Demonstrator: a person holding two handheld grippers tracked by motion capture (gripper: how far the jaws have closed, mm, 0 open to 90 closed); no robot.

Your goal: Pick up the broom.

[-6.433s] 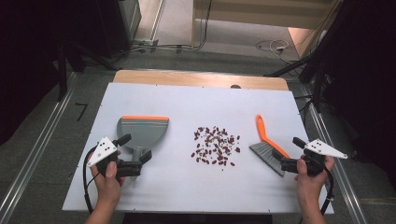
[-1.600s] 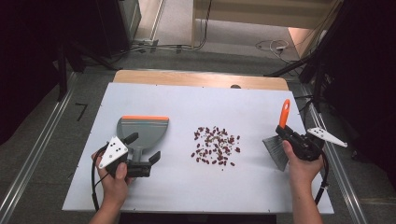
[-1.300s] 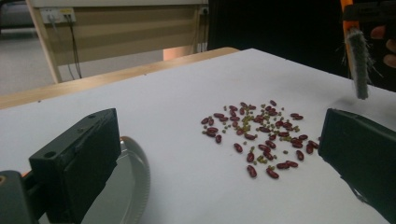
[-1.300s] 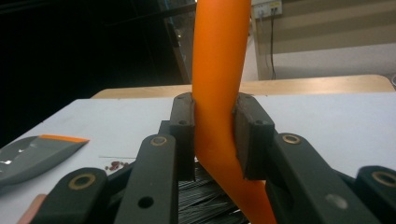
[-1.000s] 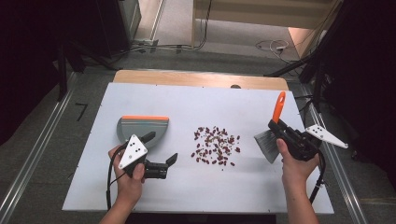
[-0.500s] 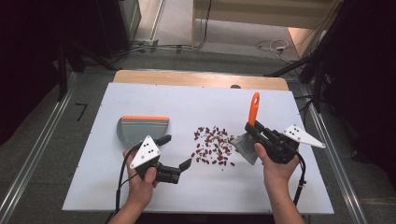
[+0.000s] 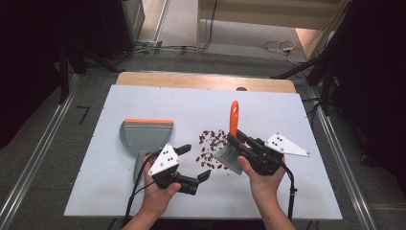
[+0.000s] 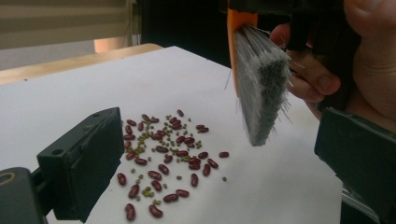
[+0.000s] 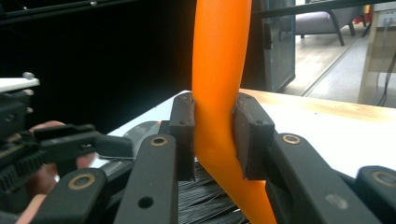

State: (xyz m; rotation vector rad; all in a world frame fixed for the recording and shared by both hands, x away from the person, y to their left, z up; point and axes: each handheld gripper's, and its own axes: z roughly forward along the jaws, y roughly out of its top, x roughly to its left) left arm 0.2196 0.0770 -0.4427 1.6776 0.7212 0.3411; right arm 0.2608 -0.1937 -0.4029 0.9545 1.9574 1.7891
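Note:
A hand brush [image 7: 231,143] with an orange handle [image 9: 218,84] and grey bristles [image 8: 264,91] hangs just above the white table, held upright by my right gripper [image 7: 237,140], which is shut on the handle. Its bristles hover at the right edge of a scatter of red beans and small green ones [image 7: 212,146] [image 8: 163,161]. My left gripper [image 7: 195,162] stands open, its jaws wide apart with nothing between them, low over the table just left of the beans and pointing at them. A grey dustpan [image 7: 143,136] with an orange rim lies flat behind the left gripper.
The white table [image 7: 158,98] ends in a wooden strip [image 7: 206,80] at the far side. Cables [image 7: 139,189] trail from both grippers towards the person. Dark floor and metal rails [image 7: 33,158] lie on either side of the table.
The right gripper lifted the brush from the table's right side and carried it left to the beans. The left gripper slid right, from beside the dustpan to the near left of the beans.

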